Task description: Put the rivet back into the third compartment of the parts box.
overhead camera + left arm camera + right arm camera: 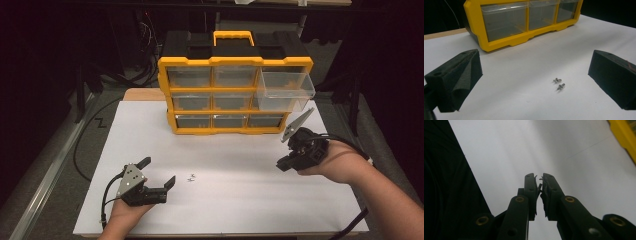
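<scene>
Left tongs (161, 171) nearest, resting low on the white surface (240, 200), jaws spread wide, holding nothing; two small screws (559, 83) lie on the surface between them, touching neither jaw; right tongs (539, 178) raised off the surface, jaws nearly together, whether anything is pinched cannot be told; yellow drawer cabinet (235, 62) behind, upper right drawer (286, 90) pulled out.

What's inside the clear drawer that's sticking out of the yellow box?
The pulled-out drawer looks empty through its clear walls. Anything tiny on its floor is too small to make out. The yellow organizer hides its back end.
</scene>
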